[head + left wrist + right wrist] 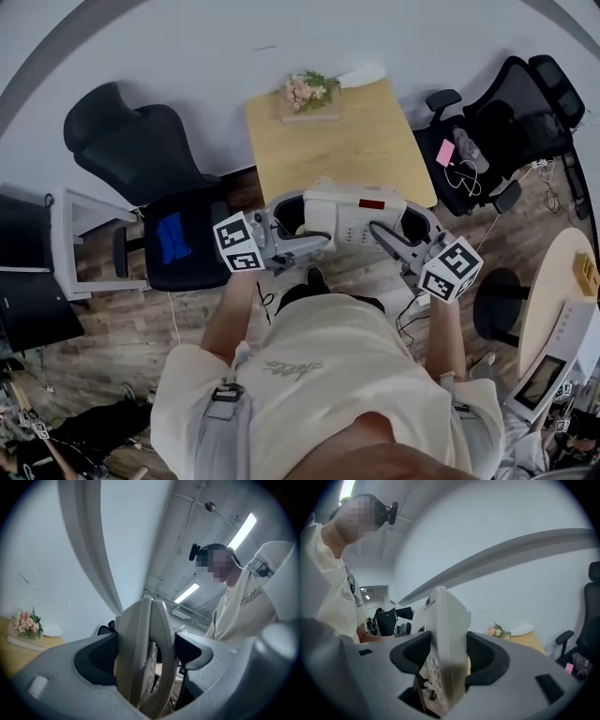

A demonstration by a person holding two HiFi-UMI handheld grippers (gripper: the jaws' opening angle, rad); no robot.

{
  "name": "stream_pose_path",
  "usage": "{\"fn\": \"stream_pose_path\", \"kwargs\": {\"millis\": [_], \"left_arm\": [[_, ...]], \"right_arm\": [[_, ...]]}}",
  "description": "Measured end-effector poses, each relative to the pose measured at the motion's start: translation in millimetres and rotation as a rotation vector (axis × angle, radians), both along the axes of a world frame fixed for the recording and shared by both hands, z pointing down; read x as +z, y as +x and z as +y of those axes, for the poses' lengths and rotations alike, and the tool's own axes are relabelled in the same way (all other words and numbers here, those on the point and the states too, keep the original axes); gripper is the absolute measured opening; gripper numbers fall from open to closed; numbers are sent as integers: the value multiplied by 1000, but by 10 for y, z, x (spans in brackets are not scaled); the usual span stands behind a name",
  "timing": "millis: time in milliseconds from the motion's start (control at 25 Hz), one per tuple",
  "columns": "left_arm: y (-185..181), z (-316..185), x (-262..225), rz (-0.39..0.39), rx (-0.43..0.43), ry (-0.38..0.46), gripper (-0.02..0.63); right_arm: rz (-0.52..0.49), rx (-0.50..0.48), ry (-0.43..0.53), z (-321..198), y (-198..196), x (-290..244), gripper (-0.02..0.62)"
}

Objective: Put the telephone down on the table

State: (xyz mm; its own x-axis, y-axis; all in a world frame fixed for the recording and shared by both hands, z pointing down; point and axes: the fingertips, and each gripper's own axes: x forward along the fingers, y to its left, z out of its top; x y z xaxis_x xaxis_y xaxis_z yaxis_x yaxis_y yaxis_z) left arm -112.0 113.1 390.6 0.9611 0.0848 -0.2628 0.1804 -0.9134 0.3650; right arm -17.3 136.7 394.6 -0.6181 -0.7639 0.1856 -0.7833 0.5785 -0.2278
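She has the desk telephone (354,217) up in the air at the centre of the head view, just at the near edge of the wooden table (347,155), not yet resting on it. The left gripper (146,654) is clamped on the phone's left end, and its dark pads (99,656) press the casing from both sides. The right gripper (449,660) is closed on the right end the same way, with the keypad face turned toward one jaw.

I'd judge it a stiff plastic body, light enough but smooth, so it could slide in the pads. A grip on the two ends suits it. The handset looks loose on its cradle, so keep it level. A flower arrangement (305,91) sits at the table's far edge, well apart.
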Motion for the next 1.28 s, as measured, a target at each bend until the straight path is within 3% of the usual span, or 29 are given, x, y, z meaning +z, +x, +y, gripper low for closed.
{"fn": "stream_pose_path", "kwargs": {"millis": [440,840,1280], "left_arm": [[-139,-451,126,9,-19,-54,387],[-217,-890,287,-24,-134,-99,387],[247,-1528,306,-88,-244,-117,387]], "right_arm": [[-5,-25,-50,-461,-135,109,230],[-25,-146,-93,-1018,-201,278,230],[-70,-259,-88,-1777,265,325,230]]}}
